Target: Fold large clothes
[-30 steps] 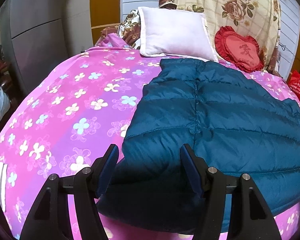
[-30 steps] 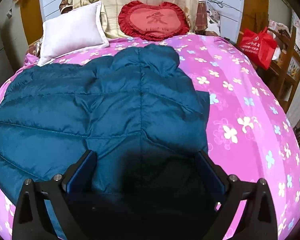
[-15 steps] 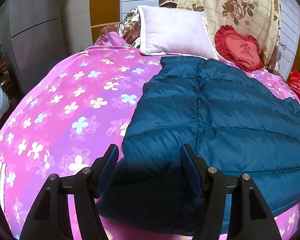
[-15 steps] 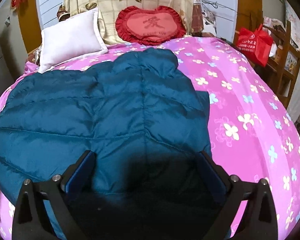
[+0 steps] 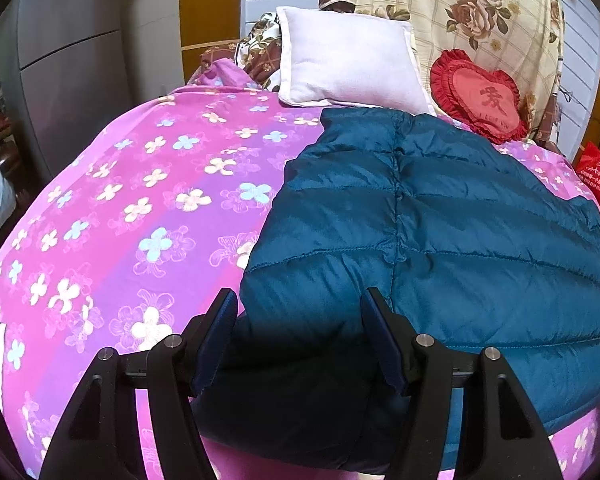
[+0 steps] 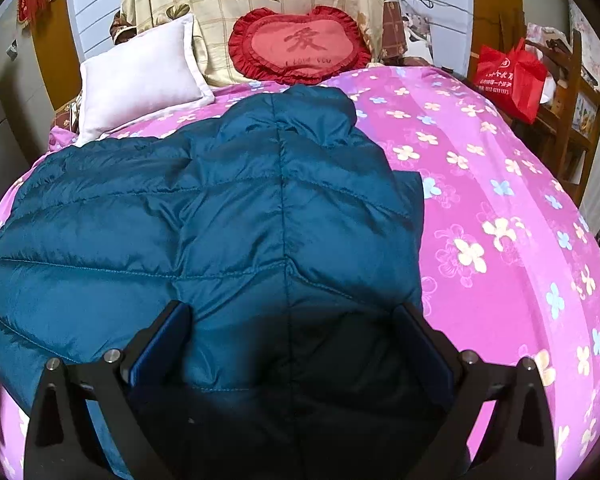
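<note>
A teal quilted jacket (image 5: pixel 440 240) lies spread flat on the bed (image 5: pixel 140 208), reaching from the near edge toward the head, where a white pillow (image 5: pixel 348 68) and a red heart cushion (image 6: pixel 300 46) lean. The left gripper (image 5: pixel 300 336) hovers with fingers apart over the jacket's near left corner. The right gripper (image 6: pixel 292 344) hovers with fingers wide apart above the jacket's near right part. A red bag (image 6: pixel 512 76) hangs beyond the bed's right edge.
</note>
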The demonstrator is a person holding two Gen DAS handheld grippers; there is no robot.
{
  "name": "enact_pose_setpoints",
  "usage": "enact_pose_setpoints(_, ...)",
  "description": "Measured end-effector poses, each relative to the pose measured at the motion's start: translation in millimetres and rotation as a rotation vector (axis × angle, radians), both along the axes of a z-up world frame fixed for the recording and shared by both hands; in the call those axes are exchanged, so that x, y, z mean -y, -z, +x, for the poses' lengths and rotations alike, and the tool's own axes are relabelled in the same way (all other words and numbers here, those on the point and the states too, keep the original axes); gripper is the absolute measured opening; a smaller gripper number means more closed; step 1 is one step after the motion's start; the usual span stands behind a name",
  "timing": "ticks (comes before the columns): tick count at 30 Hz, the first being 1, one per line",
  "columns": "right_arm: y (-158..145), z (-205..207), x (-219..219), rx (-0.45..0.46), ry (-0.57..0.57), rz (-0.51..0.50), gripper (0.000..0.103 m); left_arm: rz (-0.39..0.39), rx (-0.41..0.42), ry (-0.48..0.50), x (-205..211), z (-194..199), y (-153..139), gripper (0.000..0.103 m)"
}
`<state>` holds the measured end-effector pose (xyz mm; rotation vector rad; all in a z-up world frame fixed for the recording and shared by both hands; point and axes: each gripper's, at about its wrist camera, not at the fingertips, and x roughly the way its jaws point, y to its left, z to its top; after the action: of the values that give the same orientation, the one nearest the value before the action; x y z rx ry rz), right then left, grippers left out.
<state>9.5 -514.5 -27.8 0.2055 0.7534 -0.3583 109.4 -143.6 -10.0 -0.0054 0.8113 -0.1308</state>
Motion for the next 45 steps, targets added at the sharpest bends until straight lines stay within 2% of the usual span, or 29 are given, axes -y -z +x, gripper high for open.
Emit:
enact_pose_setpoints(6, -5, -4, 3, 0.013, -0.012, 0.012, 0.103, -0.053, -0.012, 0.002, -5, 1, 0, 0.046)
enact_pose_setpoints(9, -12, -9, 11, 0.047, -0.022, 0.062, 0.103, -0.148, -0.051, 0.011, -15, 11, -3, 0.046)
enact_pose_setpoints(11, -18, -13, 24, 0.078, 0.003, 0.109, 0.103, -0.241, -0.082, 0.007, -26, 20, -3, 0.046)
enact_pose_setpoints(14, -21, -11, 42, 0.085, 0.043, 0.111, 0.103, -0.328, -0.125, 0.003, -36, 35, 5, 0.050)
enact_pose_setpoints(17, -8, 4, 67, 0.033, 0.036, 0.191, 0.103, -0.373, -0.193, 0.032, -36, 54, 20, 0.053)
enact_pose_setpoints(21, 5, 21, 89, 0.025, -0.005, 0.305, 0.103, -0.461, -0.267, 0.074, -33, 76, 33, 0.063)
enact_pose_setpoints(24, 14, 34, 102, 0.002, -0.034, 0.360, 0.103, -0.511, -0.325, 0.105, -29, 91, 41, 0.065)
enact_pose_setpoints(27, 19, 45, 105, -0.010, -0.073, 0.367, 0.103, -0.489, -0.313, 0.149, -17, 96, 41, 0.073)
enact_pose_setpoints(29, 25, 53, 109, -0.025, -0.107, 0.403, 0.103, -0.443, -0.307, 0.180, -5, 99, 40, 0.085)
enact_pose_setpoints(33, 28, 57, 112, -0.025, -0.147, 0.410, 0.103, -0.356, -0.307, 0.175, 15, 104, 37, 0.088)
enact_pose_setpoints(35, 29, 56, 110, -0.008, -0.166, 0.417, 0.101, -0.331, -0.308, 0.183, 21, 106, 37, 0.086)
enact_pose_setpoints(36, 29, 55, 108, 0.002, -0.173, 0.418, 0.091, -0.322, -0.305, 0.188, 24, 105, 36, 0.083)
enact_pose_setpoints(37, 29, 53, 106, 0.018, -0.185, 0.423, 0.083, -0.328, -0.299, 0.196, 24, 103, 35, 0.070)
enact_pose_setpoints(38, 28, 51, 102, 0.035, -0.201, 0.433, 0.068, -0.342, -0.293, 0.207, 24, 99, 33, 0.055)
enact_pose_setpoints(39, 25, 47, 98, 0.056, -0.209, 0.428, 0.057, -0.334, -0.271, 0.214, 23, 94, 29, 0.048)
enact_pose_setpoints(41, 18, 42, 86, 0.074, -0.212, 0.390, 0.045, -0.313, -0.223, 0.246, 22, 82, 17, 0.019)
enact_pose_setpoints(43, 9, 35, 79, 0.090, -0.209, 0.372, 0.037, -0.301, -0.195, 0.261, 17, 71, 5, 0.010)
enact_pose_setpoints(45, -2, 24, 76, 0.114, -0.214, 0.374, 0.030, -0.316, -0.186, 0.261, 6, 59, -6, 0.007)
